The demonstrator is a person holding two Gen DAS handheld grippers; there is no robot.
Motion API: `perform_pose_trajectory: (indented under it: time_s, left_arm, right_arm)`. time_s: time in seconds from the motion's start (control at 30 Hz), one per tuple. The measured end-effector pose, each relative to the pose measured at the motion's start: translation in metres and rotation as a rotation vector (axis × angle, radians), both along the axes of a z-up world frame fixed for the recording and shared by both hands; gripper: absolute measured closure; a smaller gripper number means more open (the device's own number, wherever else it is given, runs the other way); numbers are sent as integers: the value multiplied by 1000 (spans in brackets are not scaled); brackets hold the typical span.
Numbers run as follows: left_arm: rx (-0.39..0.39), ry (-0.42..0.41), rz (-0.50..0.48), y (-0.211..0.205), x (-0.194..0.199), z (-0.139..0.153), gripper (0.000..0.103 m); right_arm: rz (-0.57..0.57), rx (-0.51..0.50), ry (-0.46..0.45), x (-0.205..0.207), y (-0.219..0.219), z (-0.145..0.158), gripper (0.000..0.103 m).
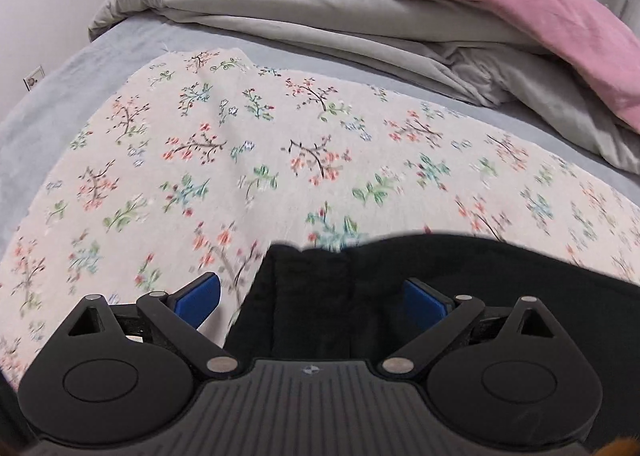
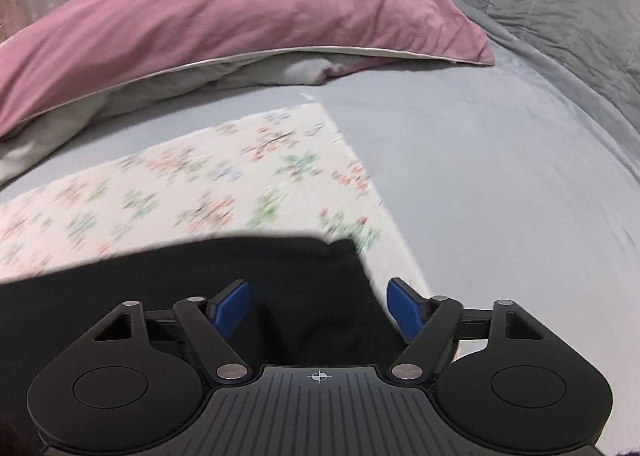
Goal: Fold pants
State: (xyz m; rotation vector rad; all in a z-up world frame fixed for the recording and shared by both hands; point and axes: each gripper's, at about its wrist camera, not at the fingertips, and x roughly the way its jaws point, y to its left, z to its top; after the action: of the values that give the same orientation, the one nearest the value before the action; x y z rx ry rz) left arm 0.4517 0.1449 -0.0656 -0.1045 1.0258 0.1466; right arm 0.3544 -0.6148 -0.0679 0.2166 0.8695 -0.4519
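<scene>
Pants (image 1: 360, 296): black, plain, bunched at the corners, lying on a floral cloth (image 1: 240, 159) over a grey-blue bed (image 2: 500, 175). Left gripper (image 1: 312, 298) and right gripper (image 2: 318, 308): jaws standing spread, each straddling a pants corner, pads not pinching.

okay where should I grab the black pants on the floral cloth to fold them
Take the black pants at their two far corners, one per gripper, coming from the near side. That edge lies straight across the floral cloth, and a corner sits between each open pair of jaws.
</scene>
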Motion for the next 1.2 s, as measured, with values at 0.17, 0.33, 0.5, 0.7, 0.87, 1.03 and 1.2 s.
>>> perform_pose_trajectory:
  time_s: [0.17, 0.33, 0.5, 0.7, 0.87, 1.03, 1.2]
  left_arm:
    - [3, 20, 8, -11, 29, -21, 6]
    - [44, -35, -2, -18, 31, -29, 19]
    - [63, -98, -72, -24, 25, -30, 43]
    - [94, -159, -81, -28, 16, -23, 53]
    - [36, -307, -38, -20, -2, 16, 54]
    - [-41, -524, -70, 1, -77, 58, 54]
    - [-39, -546, -138, 22, -177, 41, 51]
  right_arm:
    - [-56, 37, 1, 33, -32, -27, 63]
    - [4, -6, -4, 42, -22, -43, 73]
    - [52, -90, 25, 44, -10, -35, 78]
    - [47, -119, -4, 35, -4, -22, 82]
    - [54, -152, -59, 27, -1, 4, 84]
    - [144, -234, -292, -15, 23, 60, 85]
    - [235, -244, -447, -136, 40, 62, 85]
